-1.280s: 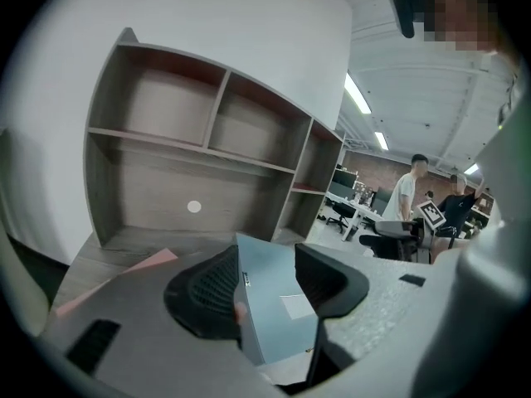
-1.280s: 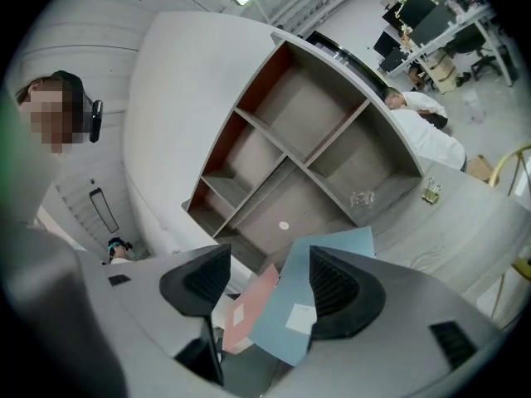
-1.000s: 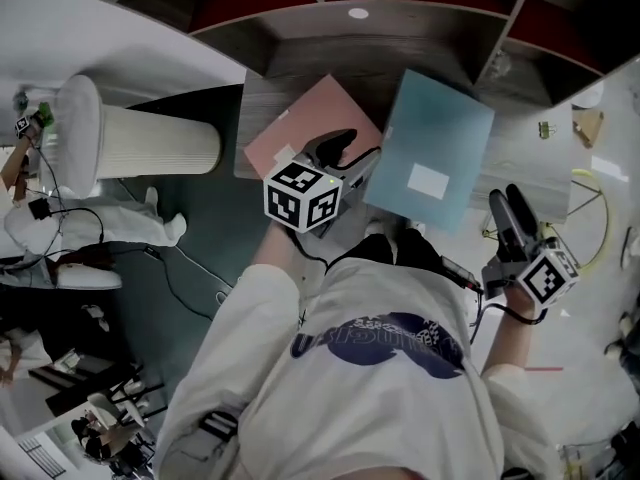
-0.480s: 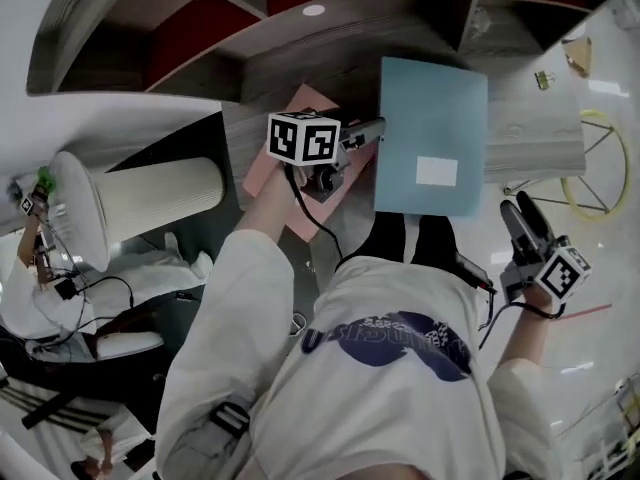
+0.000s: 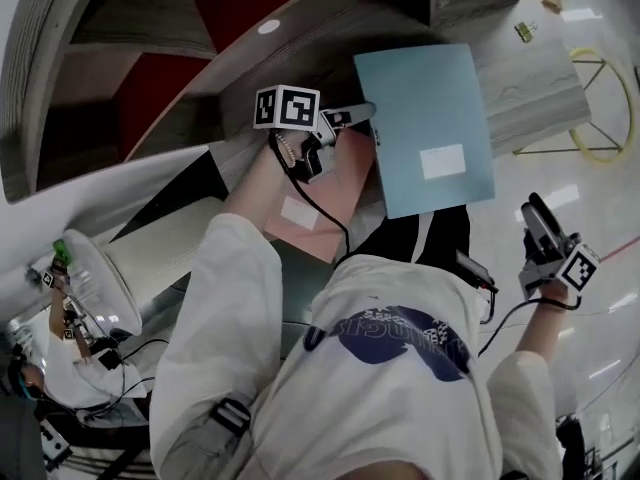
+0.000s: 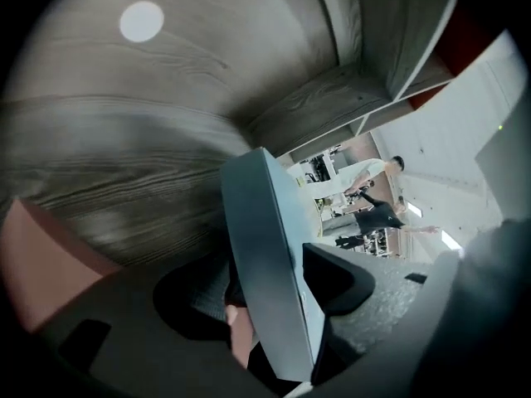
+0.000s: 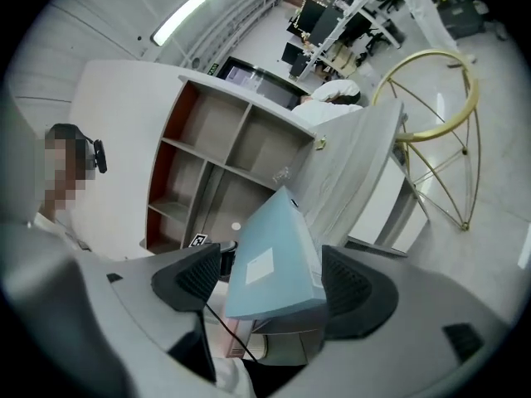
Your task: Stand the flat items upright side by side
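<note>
Blue folder [image 5: 425,128] lies face up on the wood table [image 5: 530,88], its near end past the table edge. Pink folder [image 5: 318,213] is just beside it, on the left. L gripper [image 5: 350,116] is at the blue folder's left edge: jaws have just been opening, edge btw. them, not pinched. R gripper [image 5: 538,213] hangs well apart at the right, jaws also just opening, wide, nothing btw. them.

Grey wood-grain counter [image 5: 530,83]; open cubby shelving, red back panels [image 7: 203,160]; gold wire stand [image 7: 427,135]; ceiling strip light [image 7: 184,12]; glossy pale floor [image 5: 600,203].
</note>
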`<state>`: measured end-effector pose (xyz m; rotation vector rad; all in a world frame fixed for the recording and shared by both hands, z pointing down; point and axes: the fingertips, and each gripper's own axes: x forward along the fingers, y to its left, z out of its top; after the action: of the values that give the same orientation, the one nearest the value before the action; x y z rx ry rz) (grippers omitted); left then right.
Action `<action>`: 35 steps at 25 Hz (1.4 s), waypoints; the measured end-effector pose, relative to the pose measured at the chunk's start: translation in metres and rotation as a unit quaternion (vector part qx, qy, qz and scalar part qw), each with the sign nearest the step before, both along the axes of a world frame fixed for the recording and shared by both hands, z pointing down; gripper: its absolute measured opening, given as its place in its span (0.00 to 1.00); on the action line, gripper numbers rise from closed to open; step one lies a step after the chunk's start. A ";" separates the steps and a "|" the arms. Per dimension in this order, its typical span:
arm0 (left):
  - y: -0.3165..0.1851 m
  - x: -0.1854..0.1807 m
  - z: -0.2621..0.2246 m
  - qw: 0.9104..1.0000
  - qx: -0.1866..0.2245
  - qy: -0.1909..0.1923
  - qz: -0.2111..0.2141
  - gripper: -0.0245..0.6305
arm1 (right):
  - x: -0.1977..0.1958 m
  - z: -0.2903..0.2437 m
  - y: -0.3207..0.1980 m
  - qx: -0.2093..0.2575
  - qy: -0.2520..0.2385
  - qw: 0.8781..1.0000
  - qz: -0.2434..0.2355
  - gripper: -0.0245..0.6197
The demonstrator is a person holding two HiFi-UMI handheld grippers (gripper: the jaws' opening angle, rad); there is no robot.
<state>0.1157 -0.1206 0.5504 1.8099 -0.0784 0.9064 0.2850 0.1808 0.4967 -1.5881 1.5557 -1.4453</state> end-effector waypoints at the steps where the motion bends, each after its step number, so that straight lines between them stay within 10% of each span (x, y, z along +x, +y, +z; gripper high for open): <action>1: -0.001 0.001 0.004 1.000 -0.016 0.001 0.000 0.44 | -0.002 0.002 0.004 -0.002 -0.004 1.000 0.007 0.59; 11: 0.002 0.012 0.012 0.992 -0.115 0.045 0.026 0.47 | -0.035 0.036 0.015 0.007 -0.074 0.997 0.017 0.60; 35: 0.005 0.006 0.020 0.994 -0.108 0.013 0.027 0.44 | -0.065 0.120 -0.040 0.075 -0.308 0.946 -0.074 0.61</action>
<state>0.1214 -0.1159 0.5708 1.6282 0.0832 0.8942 0.2204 0.1407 0.6170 -0.8217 1.3763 -1.6492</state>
